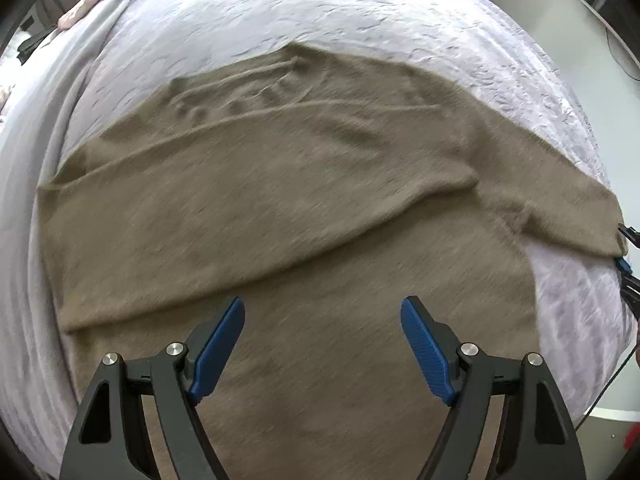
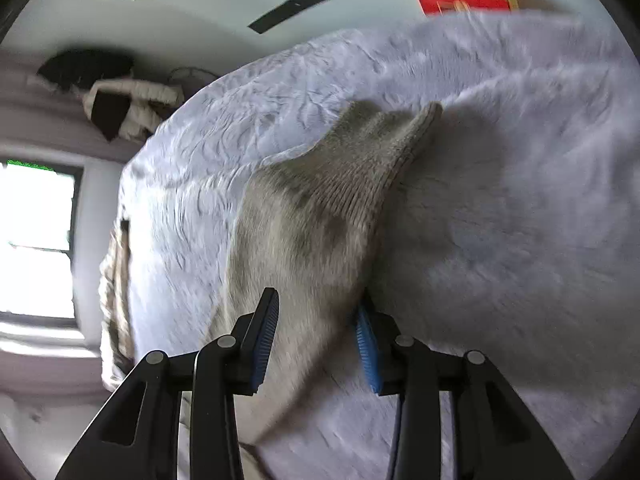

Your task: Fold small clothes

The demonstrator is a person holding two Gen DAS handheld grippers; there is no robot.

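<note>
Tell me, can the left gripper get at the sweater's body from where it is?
Probably yes: the left gripper hangs open right over the brown sweater, nothing between them.

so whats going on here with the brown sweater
A person with tongs in each hand is folding a brown sweater spread on a pale bedspread. The left tongs hang open above its body, holding nothing. The right tongs have the sleeve between their pads, which stand apart, so the grip looks loose.

my left gripper [image 1: 322,346] and right gripper [image 2: 316,340] look alike: black angular arms, round silver screws at the pivots, ribbed blue fingers [image 1: 218,354] (a thin black cable trails the right one).
</note>
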